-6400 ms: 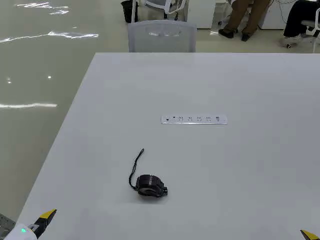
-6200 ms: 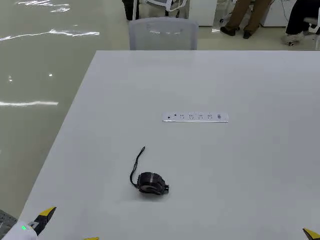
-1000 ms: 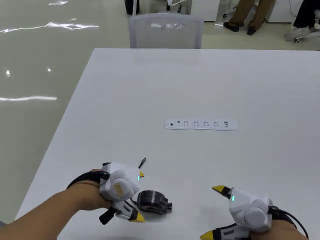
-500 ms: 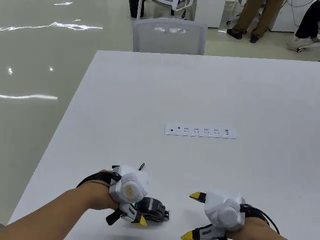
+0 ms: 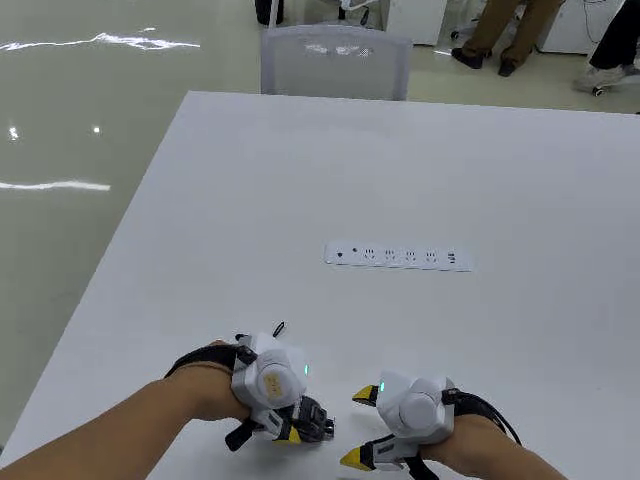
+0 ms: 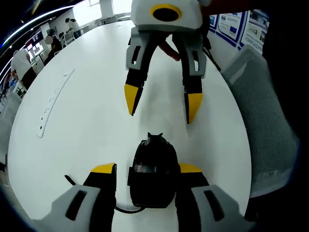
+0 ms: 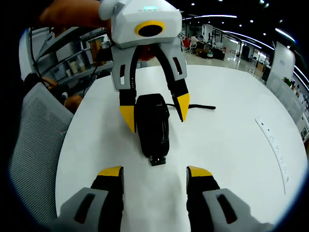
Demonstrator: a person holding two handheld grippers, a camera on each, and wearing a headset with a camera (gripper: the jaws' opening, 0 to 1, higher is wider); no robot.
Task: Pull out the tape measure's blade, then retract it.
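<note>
A black tape measure (image 5: 314,421) lies on the white table (image 5: 300,170) near its front edge, its wrist strap (image 7: 200,107) trailing behind. My left gripper (image 5: 300,418) is shut on its body; in the left gripper view the case (image 6: 154,169) sits tight between the yellow-tipped jaws. My right gripper (image 5: 358,427) stands open just right of it, facing the left one. In the right gripper view the blade's hook end (image 7: 157,159) points at the gap between the right gripper's (image 7: 155,172) jaws, a little ahead of them. No blade is drawn out.
A white power strip (image 5: 398,256) is set flush in the table's middle. A grey chair (image 5: 335,62) stands at the far edge, with people's legs (image 5: 495,30) beyond it. The table's left edge runs close to my left arm.
The left gripper has gone from open around the tape measure to shut on it. The right gripper has moved left, close to the tape measure's front end.
</note>
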